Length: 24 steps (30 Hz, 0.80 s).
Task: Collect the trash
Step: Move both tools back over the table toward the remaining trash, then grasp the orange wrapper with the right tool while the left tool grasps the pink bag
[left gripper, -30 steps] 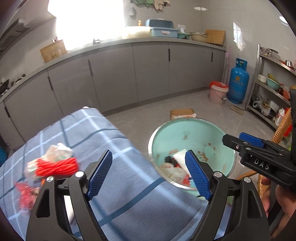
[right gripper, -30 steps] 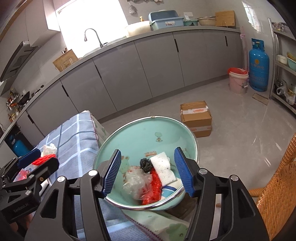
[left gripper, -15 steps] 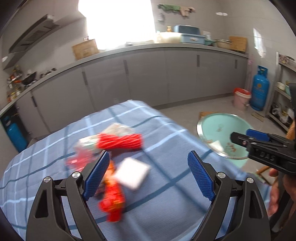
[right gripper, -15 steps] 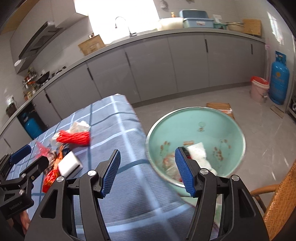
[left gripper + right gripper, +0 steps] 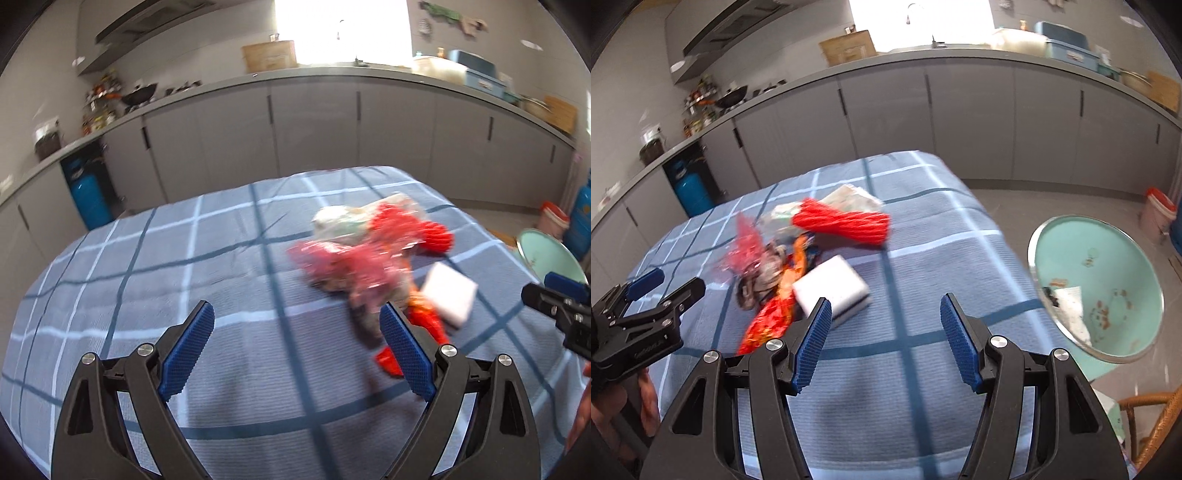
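Both my left gripper [image 5: 295,347] and right gripper [image 5: 882,339] gape wide, empty; I should centre on the white sponge [image 5: 833,290] near the trash pile [image 5: 783,254] before closing.

A home kitchen; a long run of grey base cabinets [image 5: 967,110] under a grey worktop [image 5: 923,55] curves round the room; a tap [image 5: 916,11] stands before the bright window; a wok [image 5: 733,96] sits beneath an extractor hood [image 5: 731,26]; a blue gas cylinder [image 5: 583,218] stands on the tiled floor.
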Each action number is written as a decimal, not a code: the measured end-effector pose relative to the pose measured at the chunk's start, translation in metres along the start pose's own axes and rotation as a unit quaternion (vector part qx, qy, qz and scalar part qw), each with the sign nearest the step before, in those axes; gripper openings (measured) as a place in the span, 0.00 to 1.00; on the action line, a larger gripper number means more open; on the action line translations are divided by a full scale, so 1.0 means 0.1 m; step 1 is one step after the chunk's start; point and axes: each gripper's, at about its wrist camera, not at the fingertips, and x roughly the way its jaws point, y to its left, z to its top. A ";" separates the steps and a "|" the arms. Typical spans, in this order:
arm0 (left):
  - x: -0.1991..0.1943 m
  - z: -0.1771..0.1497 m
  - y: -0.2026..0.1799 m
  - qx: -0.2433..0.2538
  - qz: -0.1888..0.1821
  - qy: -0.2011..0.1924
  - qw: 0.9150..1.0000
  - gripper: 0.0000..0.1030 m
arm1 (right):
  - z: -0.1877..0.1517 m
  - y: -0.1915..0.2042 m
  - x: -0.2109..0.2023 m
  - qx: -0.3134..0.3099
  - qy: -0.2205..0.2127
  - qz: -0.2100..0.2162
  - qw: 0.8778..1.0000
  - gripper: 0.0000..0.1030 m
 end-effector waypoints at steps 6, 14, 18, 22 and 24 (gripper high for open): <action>0.04 -0.02 0.19 -0.020 0.006 -0.001 1.000 0.87 | -0.05 0.40 0.16 -0.034 0.019 0.022 0.999 0.60; 0.19 -0.10 0.43 -0.047 0.030 0.017 0.998 0.87 | -0.11 0.80 0.37 -0.065 0.042 0.043 0.996 0.60; 0.17 -0.12 0.47 -0.054 0.028 0.018 0.998 0.87 | -0.17 0.86 0.53 -0.064 0.069 0.052 0.994 0.48; 0.11 -0.10 0.42 -0.049 0.021 0.010 0.999 0.87 | -0.23 0.88 0.58 -0.069 0.082 0.059 0.993 0.22; 0.10 -0.09 0.38 -0.044 0.019 0.009 0.999 0.87 | -0.22 0.87 0.52 -0.073 0.074 0.059 0.993 0.18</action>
